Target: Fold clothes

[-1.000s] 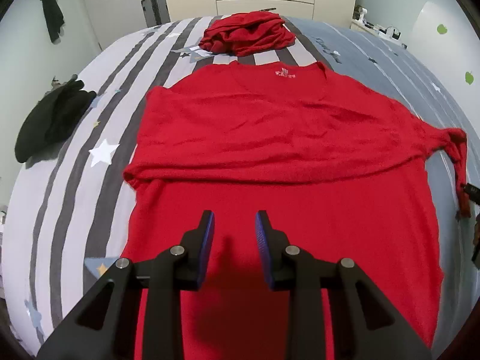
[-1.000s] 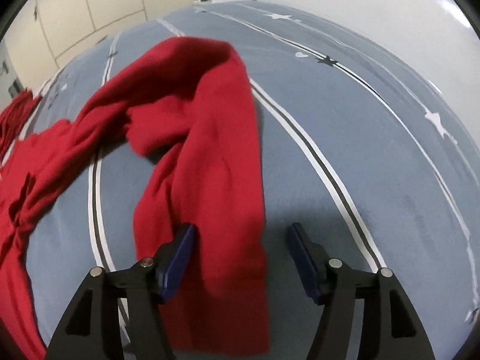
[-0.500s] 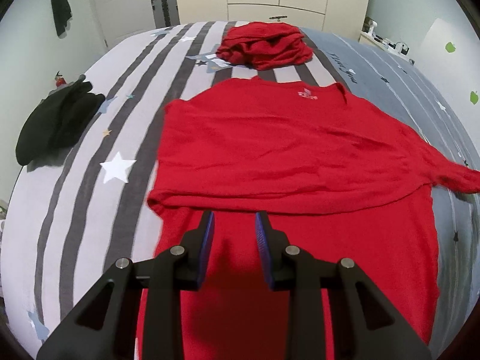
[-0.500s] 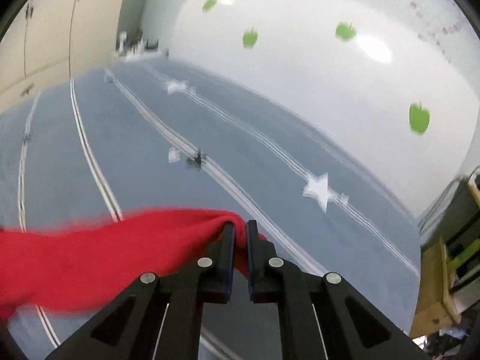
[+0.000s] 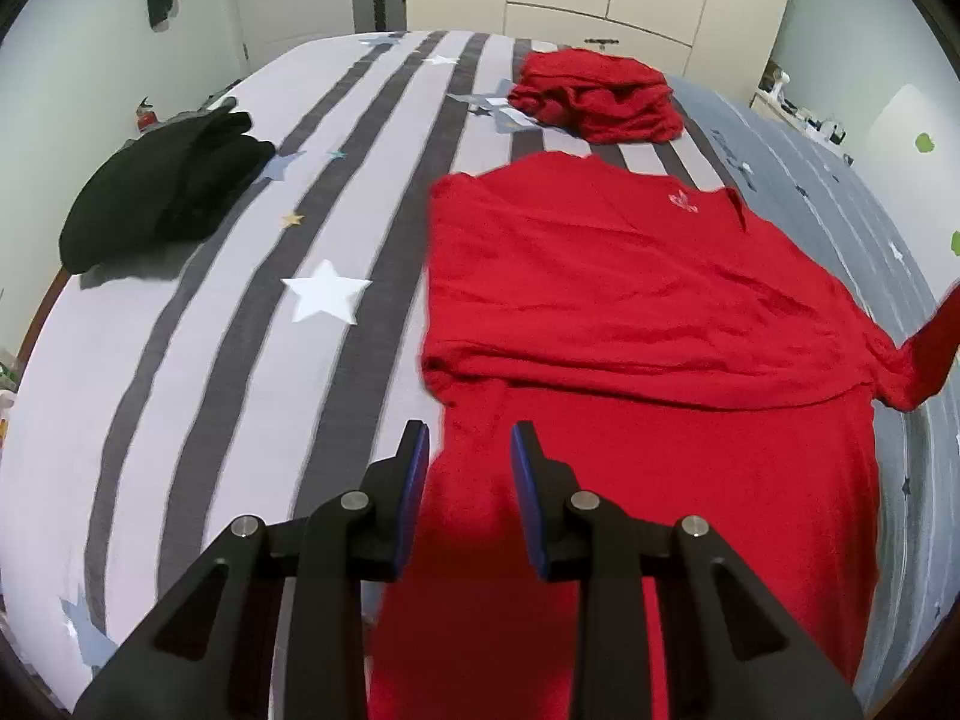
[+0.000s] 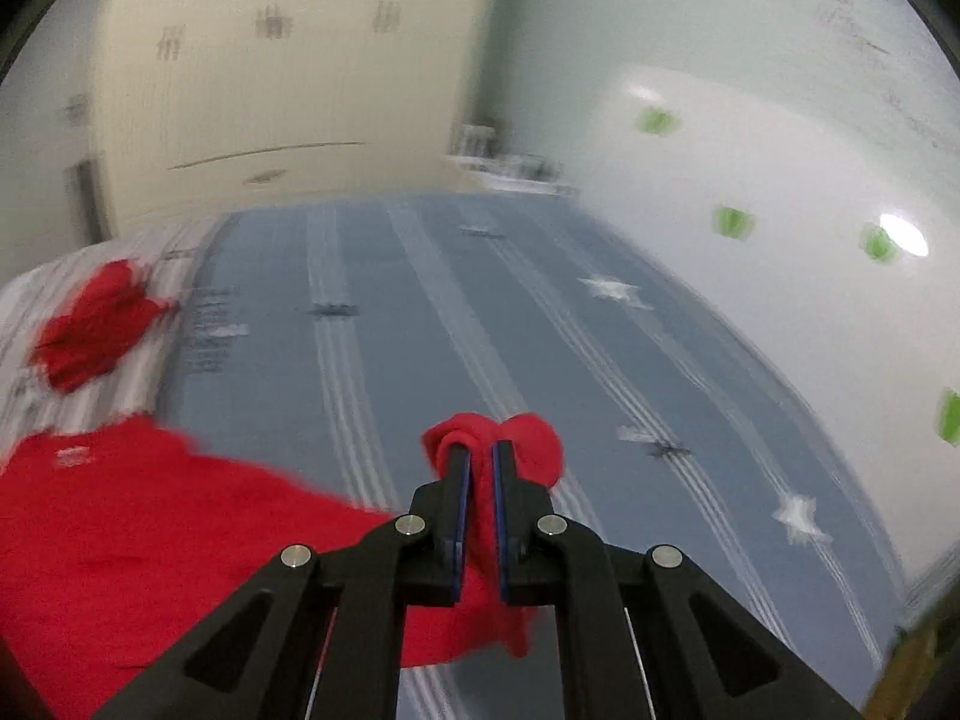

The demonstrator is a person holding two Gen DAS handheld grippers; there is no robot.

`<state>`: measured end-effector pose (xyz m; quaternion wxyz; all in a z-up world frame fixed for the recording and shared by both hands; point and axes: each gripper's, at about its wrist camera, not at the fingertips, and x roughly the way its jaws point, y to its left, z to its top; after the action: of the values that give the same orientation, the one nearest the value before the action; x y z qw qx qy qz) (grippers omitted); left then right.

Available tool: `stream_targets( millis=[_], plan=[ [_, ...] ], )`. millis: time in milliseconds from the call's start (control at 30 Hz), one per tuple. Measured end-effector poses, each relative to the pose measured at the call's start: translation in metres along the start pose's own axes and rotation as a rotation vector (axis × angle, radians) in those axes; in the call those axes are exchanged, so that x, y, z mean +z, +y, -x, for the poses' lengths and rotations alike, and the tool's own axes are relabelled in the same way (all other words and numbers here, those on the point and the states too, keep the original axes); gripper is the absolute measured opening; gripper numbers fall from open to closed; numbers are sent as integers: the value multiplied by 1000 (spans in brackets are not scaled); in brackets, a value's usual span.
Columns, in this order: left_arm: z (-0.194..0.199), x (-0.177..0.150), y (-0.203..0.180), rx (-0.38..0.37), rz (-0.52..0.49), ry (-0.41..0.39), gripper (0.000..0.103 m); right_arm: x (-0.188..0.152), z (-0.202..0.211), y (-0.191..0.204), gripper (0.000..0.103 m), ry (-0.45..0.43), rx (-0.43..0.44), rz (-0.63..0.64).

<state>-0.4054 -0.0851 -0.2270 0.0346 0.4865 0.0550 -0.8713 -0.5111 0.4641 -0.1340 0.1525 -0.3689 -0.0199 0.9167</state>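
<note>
A red long-sleeved top [image 5: 630, 312] lies flat on the bed, its left sleeve folded across the chest. My left gripper [image 5: 468, 444] hovers open over the top's lower left edge, with nothing between its fingers. The top's right sleeve [image 5: 936, 342] is lifted off the bed at the right edge of the left wrist view. My right gripper [image 6: 477, 459] is shut on that sleeve's end [image 6: 528, 438], which bunches around the fingertips. The top's body [image 6: 120, 516] spreads out to the lower left in the blurred right wrist view.
A crumpled red garment [image 5: 594, 96] sits at the far end of the bed, and a black garment [image 5: 162, 192] lies at the left edge. The bedspread is grey-striped [image 5: 240, 324] on the left and blue [image 6: 480, 324] on the right. Wardrobes and a white wall stand beyond.
My right gripper closed on the red sleeve and lifted it, swinging left toward the top's body. My left gripper drifted left toward the top's left edge and stays open.
</note>
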Motion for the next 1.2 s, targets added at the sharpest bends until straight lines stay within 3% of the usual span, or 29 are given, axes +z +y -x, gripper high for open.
stream_targets(
  millis=[167, 300, 367, 433, 567, 700, 867, 1033, 1200],
  plan=[
    [9, 2, 39, 8, 46, -13, 25, -3, 32, 159, 6, 11, 286, 56],
    [11, 5, 61, 1, 63, -23, 26, -29, 37, 301, 9, 103, 513, 132],
    [10, 6, 69, -5, 66, -30, 26, -45, 37, 333, 27, 125, 574, 183],
    [7, 6, 73, -15, 74, -31, 30, -64, 42, 352, 38, 135, 617, 211],
    [0, 6, 70, -49, 63, -32, 32, -80, 53, 334, 57, 106, 668, 184],
    [-11, 13, 56, -102, 57, -22, 32, -93, 37, 299, 57, 94, 569, 164],
    [-29, 32, 18, -172, 13, -26, 32, -107, 2, 223, 57, 132, 376, 96],
    [-60, 52, -33, -222, -60, -7, 48, -118, -29, 158, 57, 151, 217, 77],
    [-80, 61, -94, -263, -163, -11, 48, -127, -54, 138, 57, 174, 195, 86]
  ],
)
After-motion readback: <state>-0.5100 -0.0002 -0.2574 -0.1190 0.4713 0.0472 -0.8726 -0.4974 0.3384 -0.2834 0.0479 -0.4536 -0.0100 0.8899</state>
